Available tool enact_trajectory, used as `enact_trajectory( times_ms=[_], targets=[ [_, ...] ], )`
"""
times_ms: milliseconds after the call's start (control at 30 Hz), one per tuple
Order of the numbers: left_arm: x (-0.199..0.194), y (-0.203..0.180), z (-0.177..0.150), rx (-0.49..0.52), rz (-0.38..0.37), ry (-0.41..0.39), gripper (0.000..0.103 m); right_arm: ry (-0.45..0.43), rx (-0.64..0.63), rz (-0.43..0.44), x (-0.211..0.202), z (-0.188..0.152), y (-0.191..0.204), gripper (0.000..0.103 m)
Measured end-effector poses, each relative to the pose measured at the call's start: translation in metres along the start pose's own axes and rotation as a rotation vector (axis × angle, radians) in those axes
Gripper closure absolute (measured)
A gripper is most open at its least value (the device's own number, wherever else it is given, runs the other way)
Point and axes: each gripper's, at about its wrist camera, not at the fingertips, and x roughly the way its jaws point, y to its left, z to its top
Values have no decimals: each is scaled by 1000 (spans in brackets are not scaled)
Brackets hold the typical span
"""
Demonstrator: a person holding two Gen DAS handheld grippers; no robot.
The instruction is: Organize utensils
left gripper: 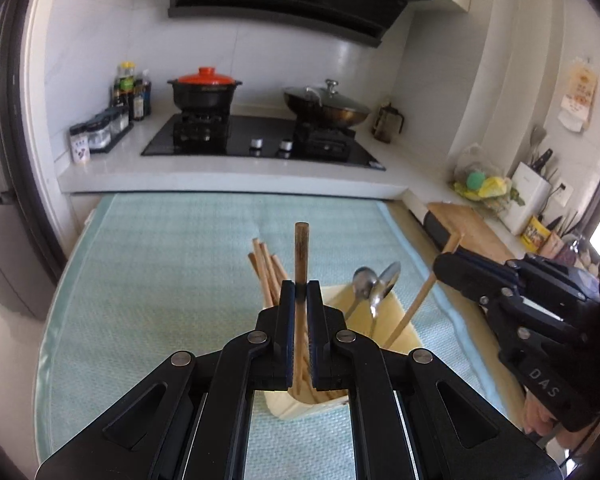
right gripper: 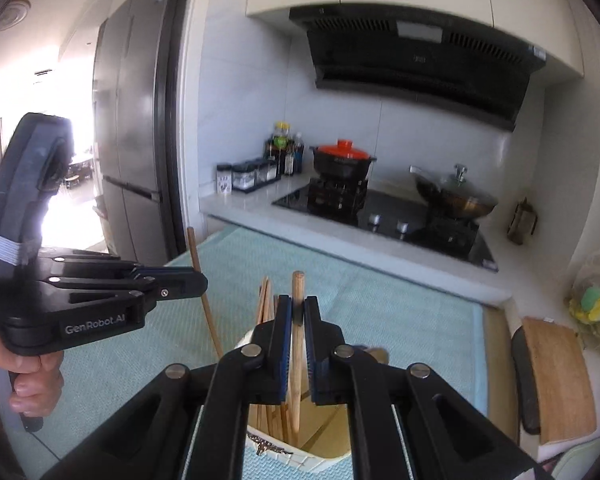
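Observation:
A cream utensil holder [left gripper: 396, 322] stands on a light green mat [left gripper: 160, 280]. It holds several wooden chopsticks [left gripper: 266, 268] and two metal spoons [left gripper: 374, 286]. My left gripper [left gripper: 300, 290] is shut on a dark-topped wooden chopstick [left gripper: 301, 248], held upright with its lower end in the holder. My right gripper [right gripper: 298, 312] is shut on a light wooden chopstick [right gripper: 298, 288], its lower end inside the holder [right gripper: 320, 454]. The right gripper [left gripper: 444, 266] also shows in the left wrist view with its chopstick [left gripper: 416, 304] slanting into the holder. The left gripper [right gripper: 198, 282] shows in the right wrist view.
Behind the mat is a white counter [left gripper: 228, 178] with a black hob [left gripper: 260, 140], a red-lidded pot [left gripper: 205, 88] and a lidded wok [left gripper: 326, 106]. Condiment jars [left gripper: 100, 132] stand at the left. A wooden board [left gripper: 470, 228] and a knife block [left gripper: 528, 194] are at the right. A fridge [right gripper: 136, 140] is left.

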Motion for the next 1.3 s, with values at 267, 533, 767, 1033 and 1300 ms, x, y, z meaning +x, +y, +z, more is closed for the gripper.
enact_trajectory(
  times_ms=[267,533,767,1033,1300],
  targets=[
    [33,1,1,35,52,74,94,164,119,10,79,-10,-20,96],
    [-28,4,-10,93,119,-76,27,14,175,-39,36,10,-28,46],
    [-106,-26,-62,214,264,-253,1,-129,137,-111,-63,-21,3,18],
    [-159,-48,-110,158,254,-240,1,-195,211,-166,-149,-78,36,13],
    [-176,-48,-150,102,345,-203,0,-179,256,-112,-187,-116,64,1]
  ],
)
